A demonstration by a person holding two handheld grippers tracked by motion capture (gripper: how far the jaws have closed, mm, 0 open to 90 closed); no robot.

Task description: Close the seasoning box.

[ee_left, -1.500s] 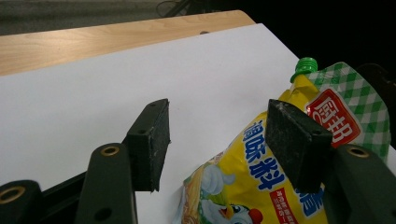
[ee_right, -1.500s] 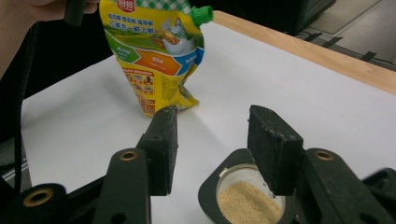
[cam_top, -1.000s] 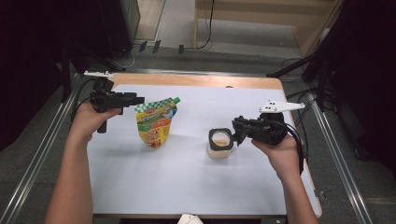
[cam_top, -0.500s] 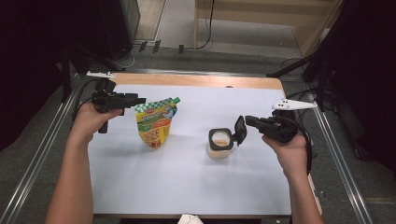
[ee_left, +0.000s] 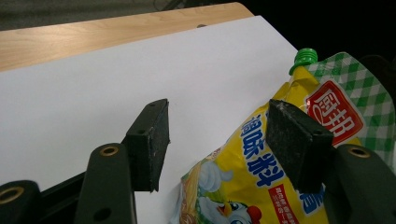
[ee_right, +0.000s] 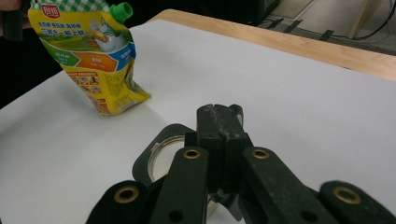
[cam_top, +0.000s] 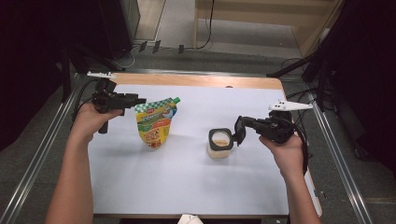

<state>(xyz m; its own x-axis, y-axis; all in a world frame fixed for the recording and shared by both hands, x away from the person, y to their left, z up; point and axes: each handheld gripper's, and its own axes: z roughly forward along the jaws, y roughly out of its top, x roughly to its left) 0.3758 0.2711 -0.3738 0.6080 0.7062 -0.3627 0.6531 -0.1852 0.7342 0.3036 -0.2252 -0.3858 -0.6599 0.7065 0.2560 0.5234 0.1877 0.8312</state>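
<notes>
Worktop (cam_top: 187, 186) surface is a white sheet laid over a light wooden board, with two items standing on it. Item one is a yellow stand-up plastic pouch with a green screw cap and a green checked top (cam_top: 156, 122), upright on the left half of the sheet; in the left gripper view the same pouch (ee_left: 280, 182) fills the lower right, its cap toward the top. Left tool (cam_top: 139, 100), held in the person's left hand (cam_top: 91, 122), points level toward the pouch's upper edge. Its jaws stand apart with nothing between the pads; the right-hand pad (ee_left: 299, 140) sits in front of the pouch's printed face, and contact cannot be confirmed from the views. Item two is a small clear plastic jar with a black rim and pale contents (cam_top: 220, 143), standing right of centre, well apart from the pouch. Its black lid is hinged open on the side facing the right tool (cam_top: 239, 130). Right tool, held in the person's right hand (cam_top: 286, 151), has its jaws fully closed, pad against pad, with nothing between them, as the right gripper view confirms (ee_right: 219, 122). The closed tip lies just beside the jar's raised lid; whether it touches the lid cannot be told. In the right gripper view the jar's rim (ee_right: 159, 154) shows directly below and behind the closed jaws.
</notes>
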